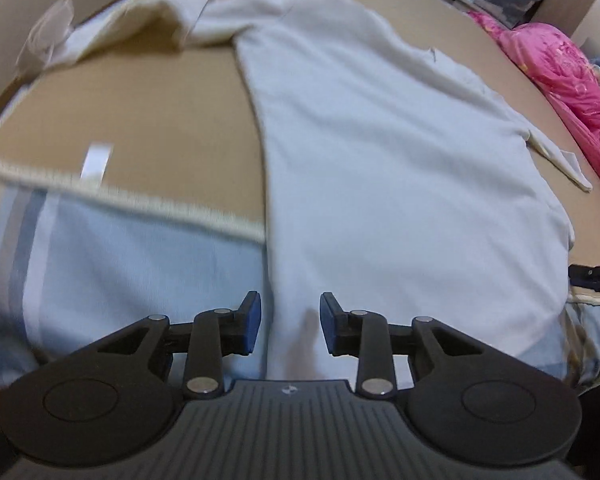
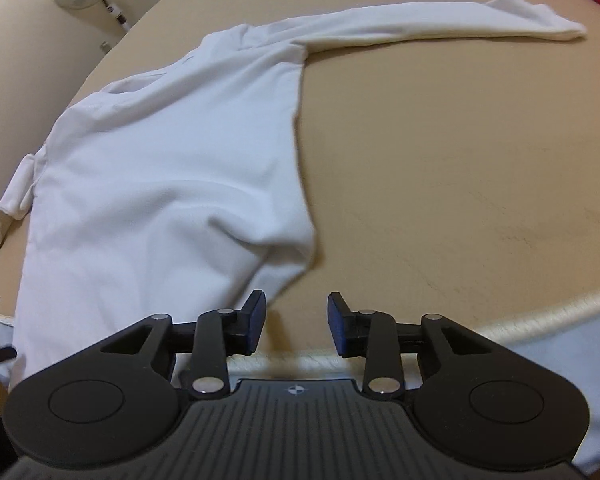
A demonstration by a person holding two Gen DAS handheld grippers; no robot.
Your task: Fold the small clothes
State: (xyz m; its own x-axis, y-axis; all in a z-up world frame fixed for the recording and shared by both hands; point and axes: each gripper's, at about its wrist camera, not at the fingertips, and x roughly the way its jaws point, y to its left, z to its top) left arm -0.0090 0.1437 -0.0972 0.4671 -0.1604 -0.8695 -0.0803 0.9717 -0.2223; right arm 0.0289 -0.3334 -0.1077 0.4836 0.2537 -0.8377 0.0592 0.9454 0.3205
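Your left gripper point(image 1: 290, 322) hangs part-open and empty over the hem of the white long-sleeved shirt point(image 1: 380, 152), spread flat on the tan mat point(image 1: 148, 120). One sleeve point(image 2: 440, 20) stretches sideways. Your right gripper point(image 2: 297, 322) gapes empty beside its corner.
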